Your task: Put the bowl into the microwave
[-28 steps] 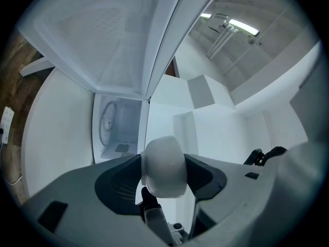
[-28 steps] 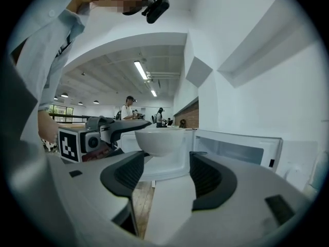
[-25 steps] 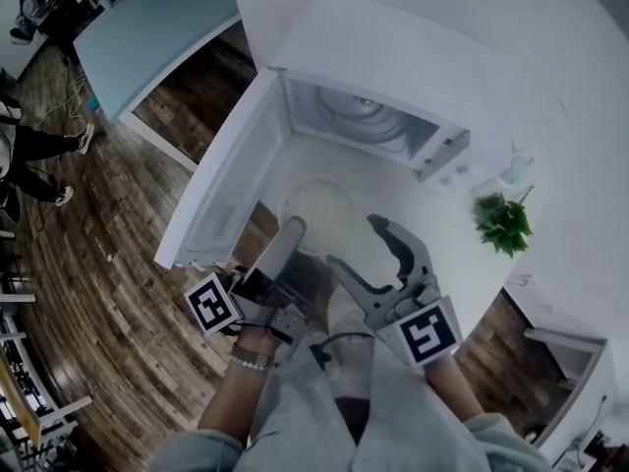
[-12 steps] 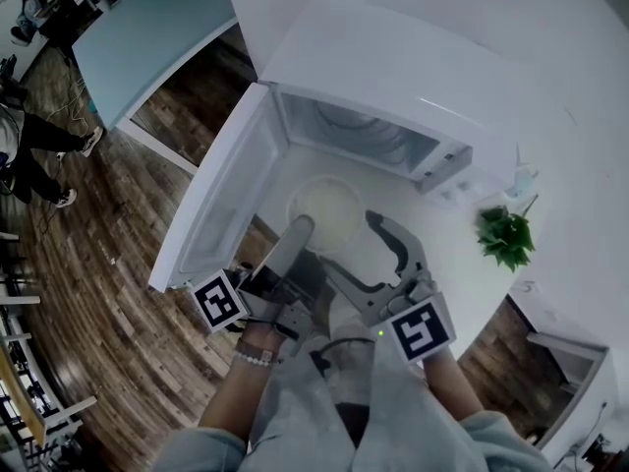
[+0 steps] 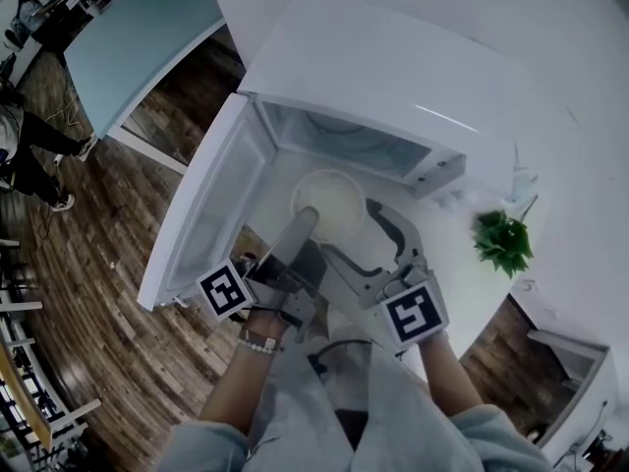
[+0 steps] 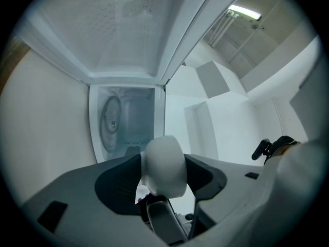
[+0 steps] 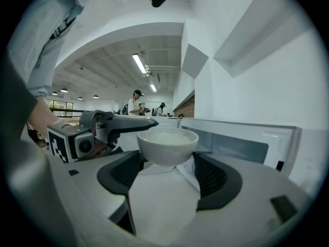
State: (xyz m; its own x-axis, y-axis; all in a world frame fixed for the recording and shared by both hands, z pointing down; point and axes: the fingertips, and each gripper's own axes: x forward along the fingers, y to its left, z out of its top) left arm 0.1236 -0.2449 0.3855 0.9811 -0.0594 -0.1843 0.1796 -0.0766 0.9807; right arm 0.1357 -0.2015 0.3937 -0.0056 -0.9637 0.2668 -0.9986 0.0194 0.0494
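Fabric of a grey top (image 5: 334, 401) fills the near edge of the head view, and 2 arms reach forward from it. The left gripper (image 6: 163, 161) is rolled onto its side, so its 2 fingers are stacked. They stand wide yet are closed on the bowl (image 5: 332, 203), which fills the gap between the pads, and the upper finger lies over its near left rim. The right gripper (image 7: 167, 161) is held level just beside it. Its fingers have just been opening and now stand at their widest, with the bowl between their tips, unclamped.

The bowl is white and upright, over the white surface (image 5: 447, 264) near its front edge, just before the microwave (image 5: 393, 77). Whether its base touches the surface I cannot tell. The microwave's door (image 5: 211, 205) hangs open to the left, and the turntable (image 6: 109, 121) shows inside. A small green plant (image 5: 503, 244) stands toward the surface's right edge. Wooden floor (image 5: 98, 293) lies past the door.
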